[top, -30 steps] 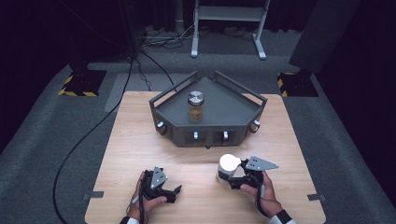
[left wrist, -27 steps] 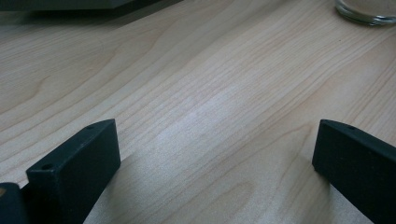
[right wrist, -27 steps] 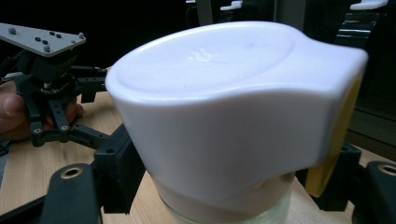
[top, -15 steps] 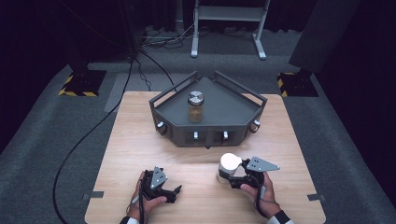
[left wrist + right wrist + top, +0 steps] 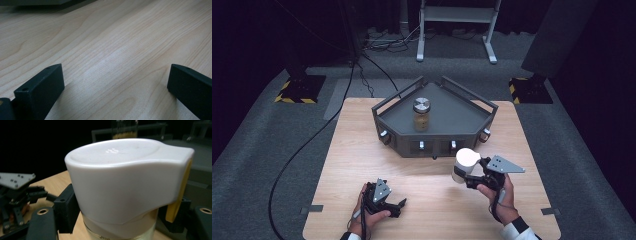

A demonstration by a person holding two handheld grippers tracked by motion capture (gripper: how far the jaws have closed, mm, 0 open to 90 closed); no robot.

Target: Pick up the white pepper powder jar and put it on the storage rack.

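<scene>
- Right claw (image 5: pixel 468 175) clamps the white-capped jar (image 5: pixel 463 165) below its cap, keeping it upright.
- Left claw (image 5: pixel 398 205) open, parked on the counter (image 5: pixel 422 175).
- Tray (image 5: pixel 447 120) far, holding another jar (image 5: pixel 421 114).

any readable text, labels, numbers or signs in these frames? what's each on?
No readable text.
White lid of the jar in the right gripper: small embossed mark on top, too faint to read.
Jar on the grey tray: no legible label.
Yellow-black hazard stripes on the floor stand bases: no words.
</scene>
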